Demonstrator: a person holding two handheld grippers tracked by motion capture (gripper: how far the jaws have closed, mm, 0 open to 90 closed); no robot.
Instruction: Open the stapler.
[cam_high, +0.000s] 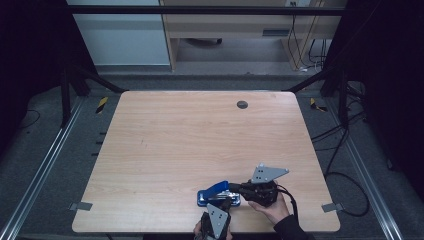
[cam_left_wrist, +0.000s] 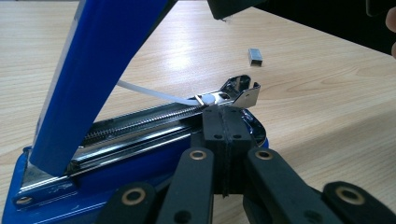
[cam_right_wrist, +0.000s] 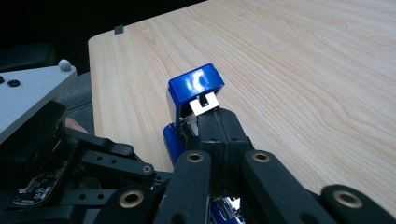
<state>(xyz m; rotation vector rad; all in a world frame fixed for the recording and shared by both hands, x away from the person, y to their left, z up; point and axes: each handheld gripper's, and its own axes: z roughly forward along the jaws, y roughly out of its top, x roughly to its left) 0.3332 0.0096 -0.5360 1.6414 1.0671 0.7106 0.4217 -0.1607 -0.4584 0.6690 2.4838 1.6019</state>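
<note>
Wooden table (cam_high: 165, 145), near edge, right of middle: blue stapler (cam_high: 216, 195), lid lifted open, staple track bare. Left gripper (cam_high: 220, 204), jaws pressed together, at stapler's base. Right gripper (cam_high: 233, 187), jaws pressed together, against raised lid. Loose staple block (cam_left_wrist: 255, 56) just beyond.

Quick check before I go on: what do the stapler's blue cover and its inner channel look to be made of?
The stapler's blue cover looks like glossy plastic or painted metal: smooth with soft highlights, so I can't say which. The inner channel looks like bright plated steel: mirror-like, thin folded edges. The loose staple strip on the table looks like dull grey metal.
</note>
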